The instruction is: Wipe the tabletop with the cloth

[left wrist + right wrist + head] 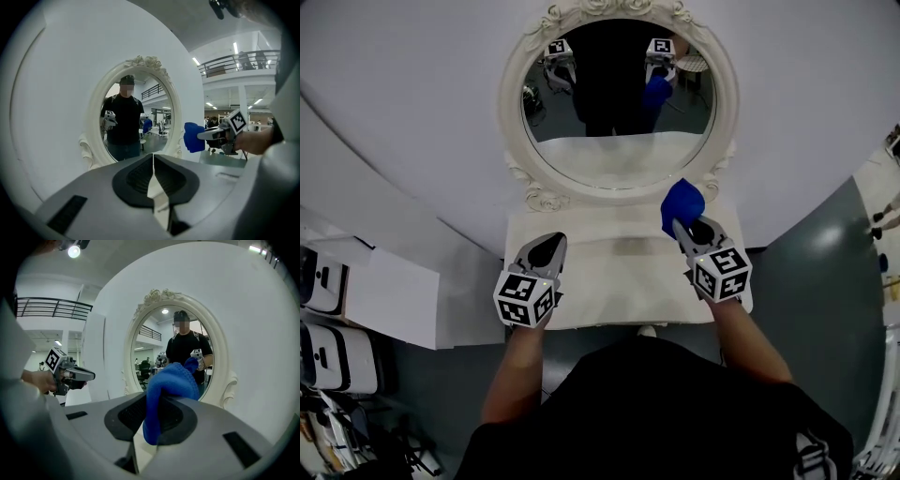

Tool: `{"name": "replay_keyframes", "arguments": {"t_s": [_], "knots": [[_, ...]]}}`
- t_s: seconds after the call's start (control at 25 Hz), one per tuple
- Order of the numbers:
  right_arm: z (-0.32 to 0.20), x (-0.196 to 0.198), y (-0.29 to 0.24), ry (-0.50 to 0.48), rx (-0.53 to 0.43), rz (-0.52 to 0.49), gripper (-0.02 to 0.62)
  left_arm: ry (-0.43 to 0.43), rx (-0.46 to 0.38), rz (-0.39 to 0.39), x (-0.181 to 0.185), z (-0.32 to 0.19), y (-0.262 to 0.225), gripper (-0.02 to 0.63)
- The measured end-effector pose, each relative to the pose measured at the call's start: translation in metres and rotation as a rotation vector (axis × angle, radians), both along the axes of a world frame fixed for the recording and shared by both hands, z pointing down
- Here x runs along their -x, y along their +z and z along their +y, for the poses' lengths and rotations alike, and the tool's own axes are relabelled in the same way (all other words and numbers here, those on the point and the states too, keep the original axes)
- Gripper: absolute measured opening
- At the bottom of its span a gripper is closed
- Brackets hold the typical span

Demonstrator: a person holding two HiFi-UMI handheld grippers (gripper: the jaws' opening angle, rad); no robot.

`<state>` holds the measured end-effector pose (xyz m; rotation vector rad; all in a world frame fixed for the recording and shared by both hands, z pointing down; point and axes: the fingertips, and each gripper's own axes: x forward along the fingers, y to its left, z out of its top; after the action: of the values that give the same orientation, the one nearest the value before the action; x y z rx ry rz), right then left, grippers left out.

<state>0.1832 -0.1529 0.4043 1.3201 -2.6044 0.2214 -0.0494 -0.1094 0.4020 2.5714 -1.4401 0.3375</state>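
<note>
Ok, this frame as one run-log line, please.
right claw: shut on blue cloth, raised beside mirror | left claw: shut, empty | tabletop: no cloth contact seen

Your head camera looks steeply down, with the mirror (619, 141) at top centre of its frame, the tabletop (609, 277) beneath it, and the left gripper (549, 242) and right gripper (686, 227) at lower left and lower right. Each gripper camera rides close behind its own jaws, which fill the lower frame, and faces roughly level toward that mirror. All three views share the mirror, and each gripper view catches the other gripper near its side edge.
</note>
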Motion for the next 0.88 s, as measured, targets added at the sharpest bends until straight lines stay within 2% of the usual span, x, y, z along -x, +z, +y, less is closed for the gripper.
{"name": "replay_keyframes", "arguments": {"t_s": [0.36,0.52,0.88], "knots": [[-0.040,-0.023,0.010,-0.056,0.000,0.011,0.043,-0.058,-0.007,-0.053,-0.040,-0.038,0.010,0.020],[-0.050,-0.031,0.017,-0.053,0.008,-0.001,0.043,-0.054,-0.006,-0.083,-0.053,-0.046,0.016,0.020],[-0.048,-0.031,0.031,-0.027,0.027,0.008,0.043,-0.030,-0.015,-0.097,-0.053,-0.056,0.023,0.020]]}}
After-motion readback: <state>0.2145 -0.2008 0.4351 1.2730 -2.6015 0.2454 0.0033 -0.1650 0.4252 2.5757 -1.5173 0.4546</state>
